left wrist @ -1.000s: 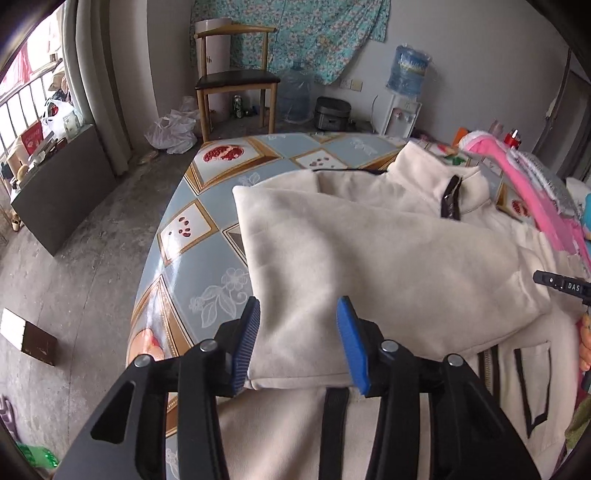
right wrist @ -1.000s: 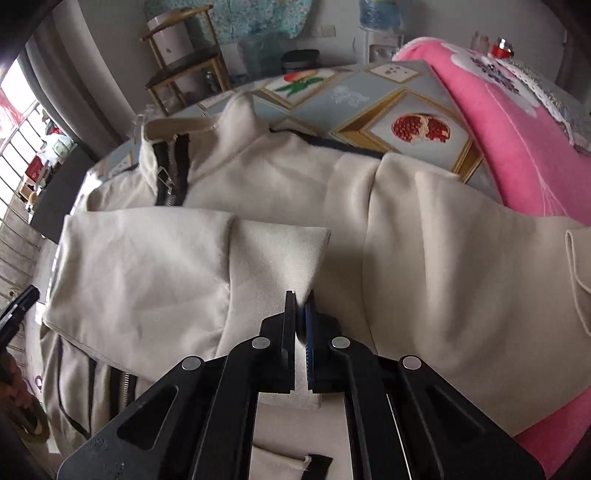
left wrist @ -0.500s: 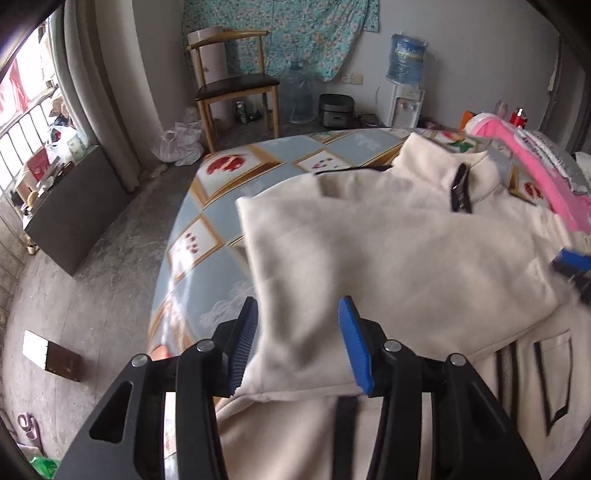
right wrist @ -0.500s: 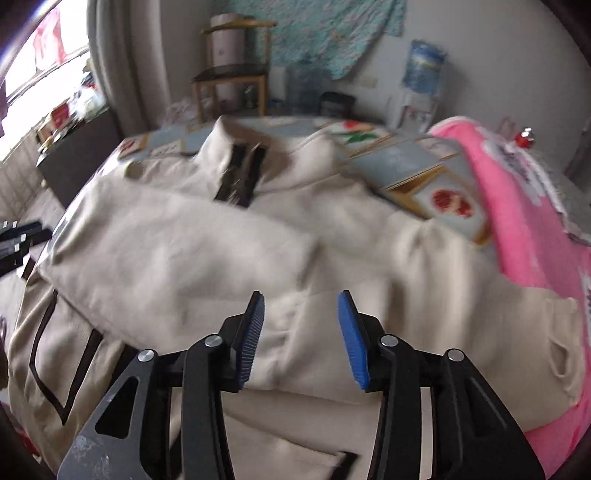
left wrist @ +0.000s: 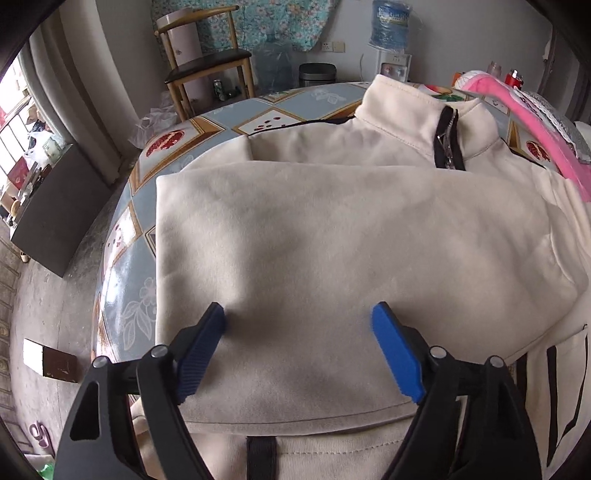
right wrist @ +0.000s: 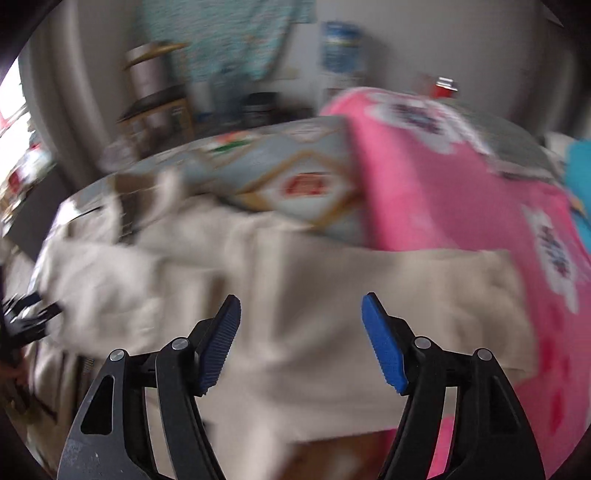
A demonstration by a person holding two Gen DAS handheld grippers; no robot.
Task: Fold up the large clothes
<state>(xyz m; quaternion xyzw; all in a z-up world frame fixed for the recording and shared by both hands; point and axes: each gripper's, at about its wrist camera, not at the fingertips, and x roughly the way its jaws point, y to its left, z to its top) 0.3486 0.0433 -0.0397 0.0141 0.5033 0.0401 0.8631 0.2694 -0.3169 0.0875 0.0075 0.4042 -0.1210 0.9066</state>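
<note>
A cream zip-neck jacket with black trim lies on the table, one sleeve folded across its chest. My left gripper hovers low over that folded sleeve; its jaws are opening wide and only flat cloth lies beneath them, nothing pinched. In the blurred right wrist view the cream jacket spreads below my right gripper, whose jaws are opening too, with no cloth between the blue pads. The left gripper's black tip shows at that view's left edge.
A pink garment lies along the right side of the patterned tablecloth. Beyond the table stand a wooden chair, water bottles and a dispenser. A dark cabinet and a small box are on the floor at left.
The right gripper let go of the sleeve cloth, opened, lifted and swung right towards the pink garment. The left gripper widened its jaws and moved in lower over the folded sleeve.
</note>
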